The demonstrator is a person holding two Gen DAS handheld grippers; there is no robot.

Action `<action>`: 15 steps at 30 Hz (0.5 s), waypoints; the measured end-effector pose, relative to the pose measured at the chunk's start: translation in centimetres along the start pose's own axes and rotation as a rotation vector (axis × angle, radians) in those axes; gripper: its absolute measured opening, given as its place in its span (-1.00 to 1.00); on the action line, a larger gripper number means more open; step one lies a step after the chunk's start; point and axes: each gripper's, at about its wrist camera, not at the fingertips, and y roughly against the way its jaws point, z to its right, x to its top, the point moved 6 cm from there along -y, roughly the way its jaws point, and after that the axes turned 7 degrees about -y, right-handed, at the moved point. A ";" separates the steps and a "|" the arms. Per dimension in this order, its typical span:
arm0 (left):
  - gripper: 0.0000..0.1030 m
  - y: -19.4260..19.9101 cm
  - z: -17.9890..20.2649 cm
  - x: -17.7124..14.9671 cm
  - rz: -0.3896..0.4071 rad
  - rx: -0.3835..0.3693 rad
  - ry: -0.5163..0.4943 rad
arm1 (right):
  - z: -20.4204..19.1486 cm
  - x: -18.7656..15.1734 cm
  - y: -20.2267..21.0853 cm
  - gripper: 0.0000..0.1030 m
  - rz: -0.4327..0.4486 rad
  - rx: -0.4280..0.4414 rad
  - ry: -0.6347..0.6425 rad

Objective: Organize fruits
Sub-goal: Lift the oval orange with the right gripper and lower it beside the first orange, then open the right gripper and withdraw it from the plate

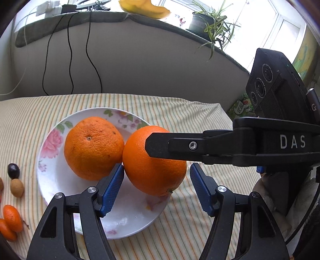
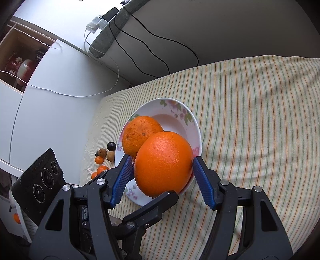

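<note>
A large smooth orange [image 1: 152, 176] hangs just over the near rim of a flowered white plate [image 1: 128, 218], touching a rougher orange [image 1: 93, 146] that lies in the plate. My left gripper [image 1: 157, 167] is shut on the smooth orange, blue pads on its two sides. The right gripper's black finger [image 1: 160, 146] crosses over the top of the fruit. In the right wrist view my right gripper [image 2: 162, 160] also clamps this orange [image 2: 164, 176] crosswise. One left-gripper finger [image 2: 166, 197] shows under it. The rough orange [image 2: 140, 130] and plate [image 2: 190, 120] lie behind.
Small fruits lie on the striped cloth left of the plate: a dark grape [image 1: 13, 170], a longan [image 1: 17, 187], kumquats [image 1: 12, 218]. Black cables [image 1: 70, 60] hang down the grey wall behind. A potted plant [image 1: 210, 26] and bananas [image 1: 144, 8] sit on the ledge.
</note>
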 end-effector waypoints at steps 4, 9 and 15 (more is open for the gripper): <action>0.30 0.7 -0.2 0.1 0.011 0.012 -0.009 | -0.5 0.7 0.6 0.30 0.031 0.007 0.016; 0.30 1.1 -0.4 -0.4 0.007 0.017 -0.009 | -1.3 0.8 1.0 0.30 0.053 -0.008 0.046; 0.30 2.3 -0.9 -1.5 0.015 0.017 -0.008 | -1.7 -0.1 1.0 0.44 0.089 -0.042 0.079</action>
